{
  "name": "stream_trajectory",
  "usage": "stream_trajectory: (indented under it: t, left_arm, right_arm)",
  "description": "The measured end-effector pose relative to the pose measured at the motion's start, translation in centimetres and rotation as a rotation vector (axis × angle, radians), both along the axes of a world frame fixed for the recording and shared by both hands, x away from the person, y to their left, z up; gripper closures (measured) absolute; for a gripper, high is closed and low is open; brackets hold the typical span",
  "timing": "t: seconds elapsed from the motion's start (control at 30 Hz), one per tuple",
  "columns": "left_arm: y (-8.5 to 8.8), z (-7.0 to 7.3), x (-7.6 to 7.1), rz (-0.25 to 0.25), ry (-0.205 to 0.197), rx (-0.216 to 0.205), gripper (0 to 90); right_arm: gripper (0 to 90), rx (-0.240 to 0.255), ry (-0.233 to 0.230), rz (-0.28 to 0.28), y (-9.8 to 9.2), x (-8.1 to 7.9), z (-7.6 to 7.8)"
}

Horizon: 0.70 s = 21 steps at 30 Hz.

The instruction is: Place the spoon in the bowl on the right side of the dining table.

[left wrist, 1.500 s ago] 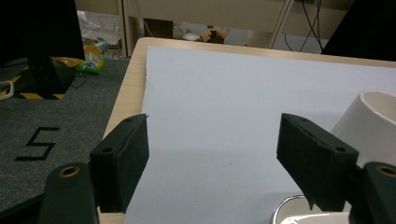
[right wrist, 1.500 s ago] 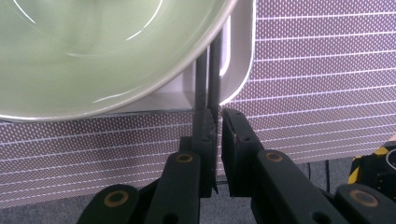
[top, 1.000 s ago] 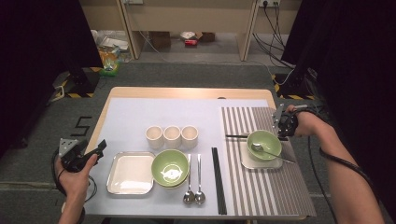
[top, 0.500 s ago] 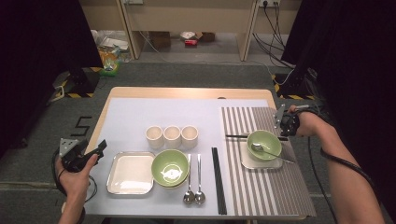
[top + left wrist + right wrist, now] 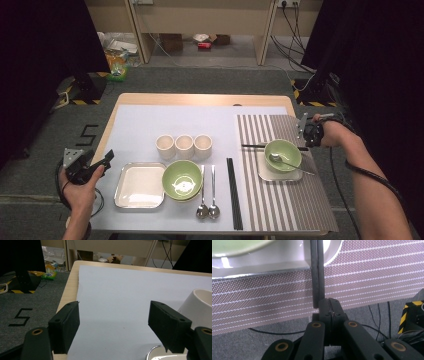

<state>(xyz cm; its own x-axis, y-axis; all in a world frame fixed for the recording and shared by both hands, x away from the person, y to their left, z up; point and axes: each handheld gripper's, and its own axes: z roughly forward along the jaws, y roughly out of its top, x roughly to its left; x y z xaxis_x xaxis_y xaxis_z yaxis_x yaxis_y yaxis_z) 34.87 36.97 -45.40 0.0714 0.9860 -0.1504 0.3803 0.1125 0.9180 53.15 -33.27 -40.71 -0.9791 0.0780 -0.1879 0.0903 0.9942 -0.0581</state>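
Both jaws of your right gripper (image 5: 306, 134) have just closed on the chopsticks (image 5: 317, 272) at the placemat's (image 5: 280, 210) far-right edge, ready to lift.

In the left gripper view, the white cup (image 5: 200, 306) was cut off by the right edge beside the left gripper (image 5: 120, 330). The chopsticks (image 5: 317, 272) ran off the top edge beyond the right gripper (image 5: 327, 305).

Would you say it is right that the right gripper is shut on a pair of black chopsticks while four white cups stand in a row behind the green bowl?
Not quite: there are three white cups in the row, as the high view shows. The rest holds: the right gripper is shut on the black chopsticks, and the cups stand behind the green bowl.
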Motion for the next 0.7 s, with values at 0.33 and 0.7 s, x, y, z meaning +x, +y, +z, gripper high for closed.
stream_trajectory:
  t: [0.33, 0.7]
  left_arm:
    - [0.01, 0.00, 0.01, 0.000, 0.000, 0.001, 24.5]
    - [0.01, 0.03, -0.01, -0.003, 0.001, 0.000, 24.5]
  right_arm:
    - [90.0, -0.013, 0.001, -0.027, -0.46, -0.09, -0.19]
    - [90.0, -0.006, -0.010, -0.019, -0.01, -0.01, 0.12]
